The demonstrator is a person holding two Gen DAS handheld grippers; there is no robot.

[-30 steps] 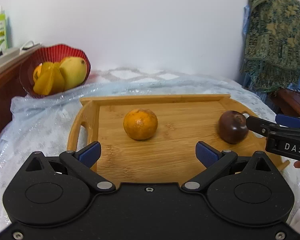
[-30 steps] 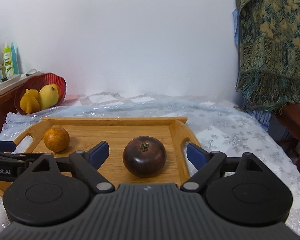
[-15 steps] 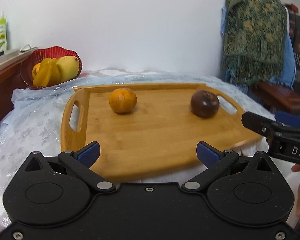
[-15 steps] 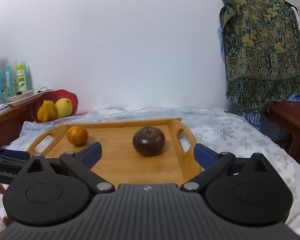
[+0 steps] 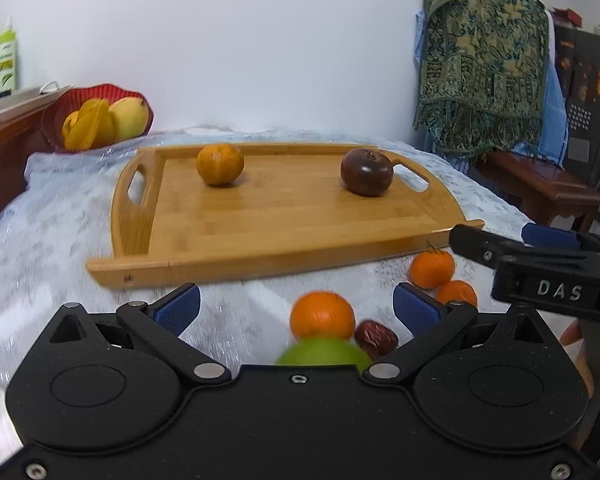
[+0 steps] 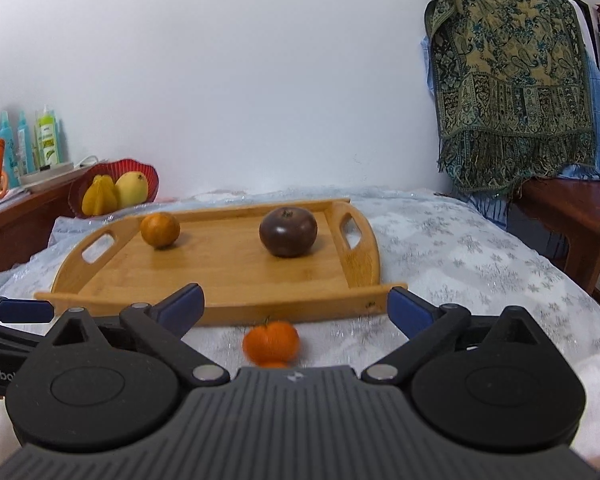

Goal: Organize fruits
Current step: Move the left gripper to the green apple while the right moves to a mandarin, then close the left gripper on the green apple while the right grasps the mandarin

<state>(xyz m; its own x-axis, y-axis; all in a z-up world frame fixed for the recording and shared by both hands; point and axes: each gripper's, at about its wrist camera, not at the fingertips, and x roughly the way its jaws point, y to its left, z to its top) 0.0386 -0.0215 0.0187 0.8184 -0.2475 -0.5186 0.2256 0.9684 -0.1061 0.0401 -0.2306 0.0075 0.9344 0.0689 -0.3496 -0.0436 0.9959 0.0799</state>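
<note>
Both our grippers, left gripper [image 5: 296, 308] and right gripper [image 6: 296, 308], gape empty just behind near tangerines [image 6: 271, 342]; the right gripper's side reads "DAS".

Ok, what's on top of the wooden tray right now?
Two fruits sit on the wooden tray: an orange toward its left handle and a dark purple-brown fruit near the right handle, well apart. The rest of the board is bare. Their undersides and what lies beneath the tray are hidden.
</note>
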